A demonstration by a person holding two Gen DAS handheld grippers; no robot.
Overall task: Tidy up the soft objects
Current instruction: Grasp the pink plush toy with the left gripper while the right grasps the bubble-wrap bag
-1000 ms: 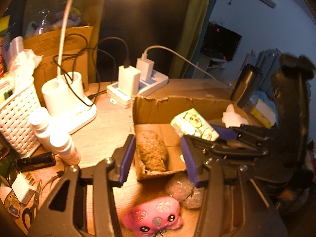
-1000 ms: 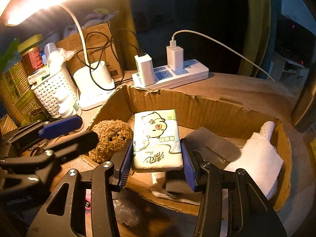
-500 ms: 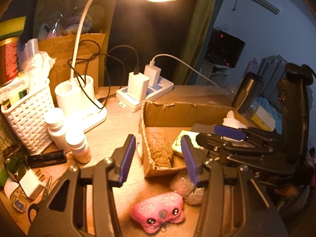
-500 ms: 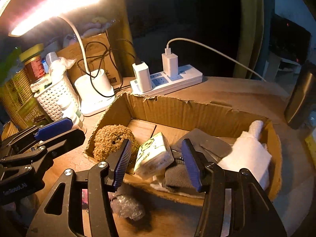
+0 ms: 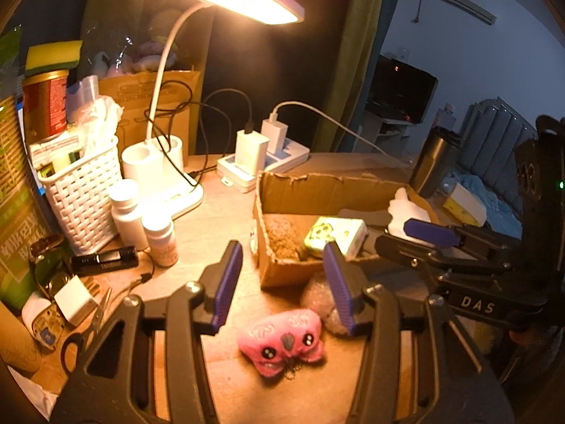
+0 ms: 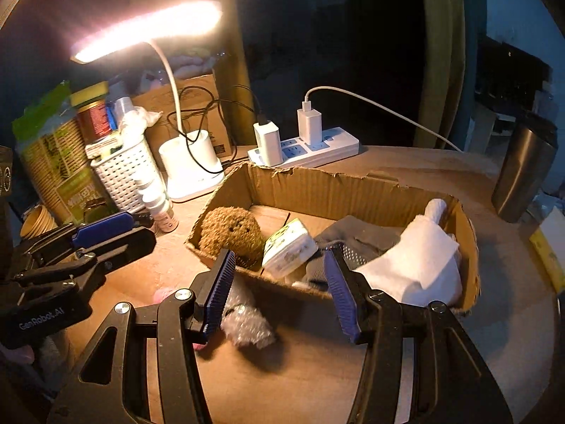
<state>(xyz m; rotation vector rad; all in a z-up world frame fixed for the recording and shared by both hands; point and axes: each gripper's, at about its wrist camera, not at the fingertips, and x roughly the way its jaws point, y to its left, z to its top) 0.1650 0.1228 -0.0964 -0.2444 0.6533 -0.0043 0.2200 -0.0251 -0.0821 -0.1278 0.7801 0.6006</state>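
The tabletop (image 5: pixel 219 212) carried the cardboard box (image 6: pixel 317 187), which already held the brown plush (image 6: pixel 231 228), the tissue pack (image 6: pixel 289 247) and the white cloth (image 6: pixel 420 258). Your right hand-held gripper (image 6: pixel 279 288) stood released and empty above the box's near wall. Your left hand-held gripper (image 5: pixel 282 282) was released too, gripping nothing. The pink plush (image 5: pixel 282 337) lay on the tabletop outside the box, just below and between the left pads, long axis across them. That hand looked the nearer one; the bubble wrap wad (image 5: pixel 317 296) lay just beside it.
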